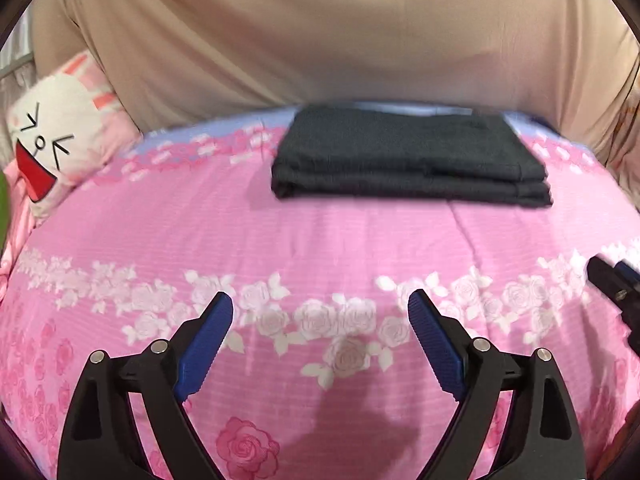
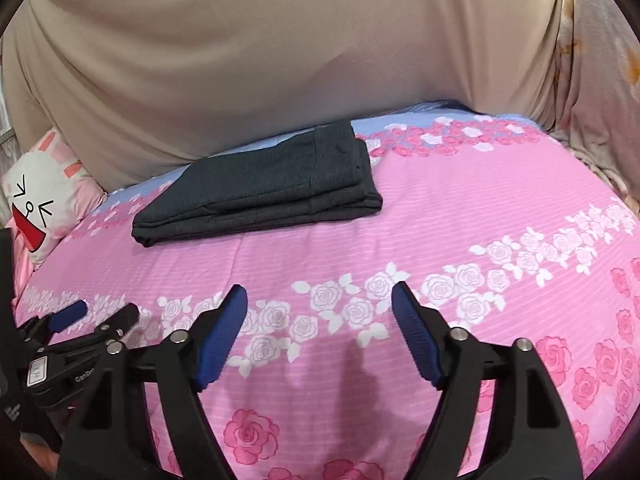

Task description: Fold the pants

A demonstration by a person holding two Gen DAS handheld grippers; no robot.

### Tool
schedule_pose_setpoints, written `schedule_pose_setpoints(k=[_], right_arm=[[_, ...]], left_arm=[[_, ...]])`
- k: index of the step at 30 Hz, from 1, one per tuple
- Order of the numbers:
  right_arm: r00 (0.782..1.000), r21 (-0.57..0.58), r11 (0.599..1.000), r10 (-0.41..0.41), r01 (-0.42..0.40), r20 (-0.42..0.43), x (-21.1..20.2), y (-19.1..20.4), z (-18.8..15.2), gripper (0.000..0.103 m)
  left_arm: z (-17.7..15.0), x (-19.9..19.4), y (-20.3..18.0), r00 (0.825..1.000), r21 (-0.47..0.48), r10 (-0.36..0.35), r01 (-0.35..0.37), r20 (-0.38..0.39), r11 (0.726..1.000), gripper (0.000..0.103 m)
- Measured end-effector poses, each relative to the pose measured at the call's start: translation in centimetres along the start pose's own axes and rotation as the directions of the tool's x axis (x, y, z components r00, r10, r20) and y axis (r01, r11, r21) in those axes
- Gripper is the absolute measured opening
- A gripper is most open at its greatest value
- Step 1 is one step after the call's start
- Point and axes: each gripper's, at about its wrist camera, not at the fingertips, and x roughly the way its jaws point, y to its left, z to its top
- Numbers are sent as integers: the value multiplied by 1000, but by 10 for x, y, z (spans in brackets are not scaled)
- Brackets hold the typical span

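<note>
Pants (image 1: 408,156) lie folded at the bed's (image 1: 280,240) far side, long axis crosswise, well apart from both grippers. Left gripper (image 1: 320,312) and right gripper (image 2: 319,304) gape wide, empty; the stack sits ahead-right of the left, ahead-left of the right.

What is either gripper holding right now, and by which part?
Nothing. The left gripper and right gripper are both open over the bedspread, clear of the folded pants.
</note>
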Motion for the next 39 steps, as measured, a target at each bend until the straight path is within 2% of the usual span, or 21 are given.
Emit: schedule_pose_setpoints(k=[3,5,8,11,14,33,39], right_arm=[[1000,-11,1000,-1,1,10,-2,1,-1,75],[999,-24,1000,7,-6,36,-7,5,-2,86],[999,-54,999,1,2,54,-10,12,-4,89],[999,-82,997,-1,5,41,-8,18,-5,89],[1000,-74,997,4,-5,-12,-4,21,-9,89],[998,-99,994,-57,55,-22,-2,27,-12,90],[997,-105,992,-69,66,-26,0,26,-12,90]], left_arm=[[-1,-1,3,1000,-11,-4,4,1,1000,87],[0,2,3,1000,-11,-6,6,-9,1000,87],[0,0,3,1000,-6,-15,15,2,1000,87],[0,-1,3,1000,-3,-22,22,5,1000,87],[1,0,4,1000,-7,-27,27,2,1000,87],[2,-3,0,1000,17,-28,28,12,999,87],[2,-1,-2,1000,28,-7,7,3,1000,87]])
